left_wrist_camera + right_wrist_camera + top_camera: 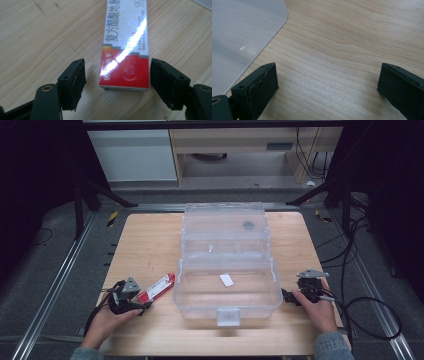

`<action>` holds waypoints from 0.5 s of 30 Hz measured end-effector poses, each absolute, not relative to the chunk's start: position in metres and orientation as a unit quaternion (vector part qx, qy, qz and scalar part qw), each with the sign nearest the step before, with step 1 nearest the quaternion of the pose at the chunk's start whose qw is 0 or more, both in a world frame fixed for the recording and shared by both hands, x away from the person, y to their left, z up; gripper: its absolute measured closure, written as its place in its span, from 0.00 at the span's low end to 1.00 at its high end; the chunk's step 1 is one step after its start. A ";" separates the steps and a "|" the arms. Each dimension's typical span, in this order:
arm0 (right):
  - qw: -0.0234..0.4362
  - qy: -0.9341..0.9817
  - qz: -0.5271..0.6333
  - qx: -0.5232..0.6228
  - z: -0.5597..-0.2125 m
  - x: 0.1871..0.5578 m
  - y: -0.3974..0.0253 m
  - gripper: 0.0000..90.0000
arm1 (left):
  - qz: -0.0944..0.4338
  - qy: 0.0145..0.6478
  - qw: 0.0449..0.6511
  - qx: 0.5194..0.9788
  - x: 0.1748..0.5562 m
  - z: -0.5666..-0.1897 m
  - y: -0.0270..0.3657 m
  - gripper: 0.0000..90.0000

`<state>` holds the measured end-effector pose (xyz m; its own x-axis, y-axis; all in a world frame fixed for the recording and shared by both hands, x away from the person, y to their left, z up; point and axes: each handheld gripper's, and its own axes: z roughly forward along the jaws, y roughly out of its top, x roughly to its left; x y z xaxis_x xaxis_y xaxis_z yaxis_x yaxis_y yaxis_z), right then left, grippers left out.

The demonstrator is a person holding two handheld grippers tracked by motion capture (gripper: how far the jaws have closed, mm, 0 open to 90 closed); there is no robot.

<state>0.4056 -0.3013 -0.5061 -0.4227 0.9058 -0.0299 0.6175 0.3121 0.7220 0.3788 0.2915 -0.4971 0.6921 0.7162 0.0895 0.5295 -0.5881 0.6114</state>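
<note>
A red and white carton [156, 288] printed with Chinese characters lies flat on the wooden table [145, 245], just left of a clear plastic box [227, 292] whose lid stands open. My left gripper [134, 306] is at the carton's near end, open. In the left gripper view the carton's red end [125, 72] lies between the two jaws with a gap on each side. My right gripper [286, 296] rests open on the table at the box's right side; between its jaws is bare wood, with the box's corner [244, 32] at upper left.
A small white slip [226, 279] lies on the floor of the clear box, and a dark round mark [248, 225] shows on its lid. Cables [370, 312] trail off the table's right edge. Metal rails and a dark floor surround the table.
</note>
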 end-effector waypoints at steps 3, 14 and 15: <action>0.223 0.779 0.324 0.489 -0.506 0.406 -0.301 0.04 | 0.168 0.361 0.286 0.872 0.380 -0.497 0.298 0.36; 0.222 0.779 0.324 0.489 -0.506 0.406 -0.301 0.04 | 0.188 0.356 0.279 0.872 0.394 -0.496 0.310 0.39; 0.222 0.779 0.324 0.489 -0.506 0.406 -0.301 0.04 | 0.188 0.357 0.279 0.871 0.397 -0.495 0.311 0.39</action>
<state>0.4056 -0.3012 -0.5061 -0.4226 0.9058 -0.0296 0.6177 0.3118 0.7220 0.3972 0.3106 -0.4952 0.6742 0.7272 0.1293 0.5169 -0.5896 0.6206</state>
